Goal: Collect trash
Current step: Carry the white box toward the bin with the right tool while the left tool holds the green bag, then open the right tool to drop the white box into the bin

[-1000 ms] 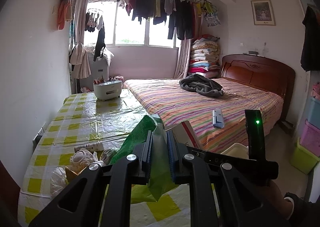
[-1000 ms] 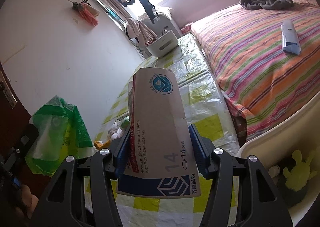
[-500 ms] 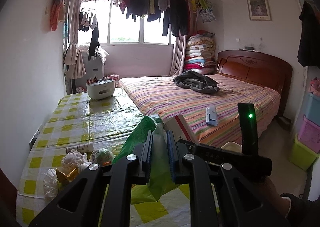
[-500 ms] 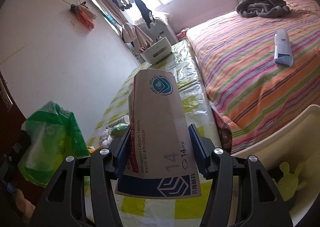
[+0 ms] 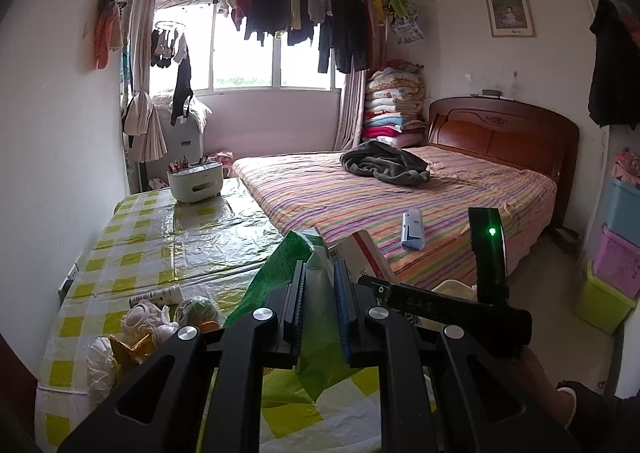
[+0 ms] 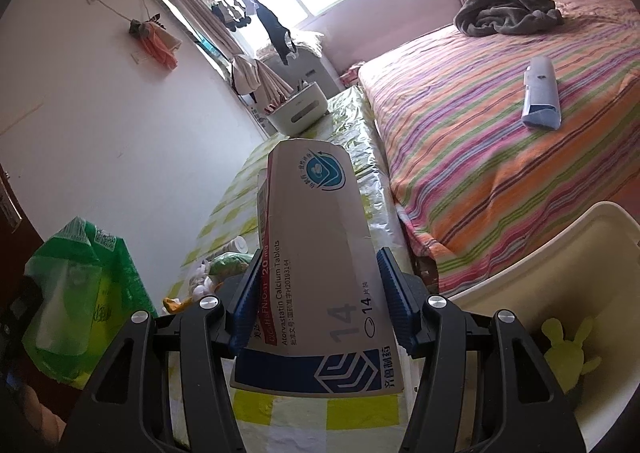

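Note:
My left gripper [image 5: 319,273] is shut on the rim of a green plastic bag [image 5: 280,281], which hangs below the jaws over the checked table. In the right wrist view that bag [image 6: 76,293] shows at the lower left. My right gripper [image 6: 316,273] is shut on a flat white medicine box [image 6: 316,253] with a red side and blue end, held above the table; the same box [image 5: 360,257] peeks out right of the bag in the left wrist view. A heap of crumpled wrappers and tissues [image 5: 152,321] lies on the table's near left; the same heap [image 6: 212,273] shows left of the box.
The table with a yellow-checked plastic cloth [image 5: 180,237] runs along the left wall, and a white caddy [image 5: 196,181] stands at its far end. A striped bed [image 5: 400,197] lies right of it with a grey garment and a blue-white item [image 5: 412,231]. A cream bin [image 6: 560,285] holds a green toy.
Both grippers have drifted back a little from the table and bed, each keeping its grip. More of the table and trash heap shows on the left.

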The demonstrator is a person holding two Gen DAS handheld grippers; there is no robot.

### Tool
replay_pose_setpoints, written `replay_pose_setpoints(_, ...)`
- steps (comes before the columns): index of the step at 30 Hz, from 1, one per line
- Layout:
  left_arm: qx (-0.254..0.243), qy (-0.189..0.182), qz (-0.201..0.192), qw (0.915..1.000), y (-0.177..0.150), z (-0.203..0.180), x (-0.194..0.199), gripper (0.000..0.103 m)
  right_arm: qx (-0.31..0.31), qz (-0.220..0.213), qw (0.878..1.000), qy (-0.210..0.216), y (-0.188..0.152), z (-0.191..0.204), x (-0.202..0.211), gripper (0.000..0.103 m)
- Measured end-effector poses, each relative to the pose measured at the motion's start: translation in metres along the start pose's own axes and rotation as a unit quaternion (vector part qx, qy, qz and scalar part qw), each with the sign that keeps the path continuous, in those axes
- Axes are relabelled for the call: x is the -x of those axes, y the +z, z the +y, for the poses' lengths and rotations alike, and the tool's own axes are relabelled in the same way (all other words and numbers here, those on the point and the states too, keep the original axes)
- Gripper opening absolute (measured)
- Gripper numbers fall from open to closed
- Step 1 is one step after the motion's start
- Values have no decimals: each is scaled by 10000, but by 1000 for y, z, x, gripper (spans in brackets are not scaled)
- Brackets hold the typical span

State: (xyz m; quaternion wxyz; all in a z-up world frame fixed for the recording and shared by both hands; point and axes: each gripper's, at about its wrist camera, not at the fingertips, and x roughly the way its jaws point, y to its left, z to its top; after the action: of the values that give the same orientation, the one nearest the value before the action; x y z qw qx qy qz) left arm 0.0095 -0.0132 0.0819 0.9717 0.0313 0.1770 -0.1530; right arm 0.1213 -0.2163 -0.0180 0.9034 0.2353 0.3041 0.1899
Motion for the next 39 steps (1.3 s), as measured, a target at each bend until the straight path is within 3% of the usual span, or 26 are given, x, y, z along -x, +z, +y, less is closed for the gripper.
replay_pose_setpoints(11,30,66,21,10000,-2,2,2,14,49,3,10000,0,-1,7,-2,54)
replay_pose_setpoints(19,17,67,68,10000,-3,-2,2,14,68,-269,9995,-168,3,-8,24,54)
replay_pose_setpoints(26,-74,-46,158,9998,-3,-11,-5,14,183,-602,9958,-667,5,-32,57,54)
replay_pose_setpoints(32,-196,-192,211,9994,-1,-24,-16,14,376,-930,9852,-1387,11,-55,86,54)
replay_pose_setpoints(39,-254,-374,250,9987,0,-39,-29,14,240,-844,9823,-1656,4,-76,91,56)
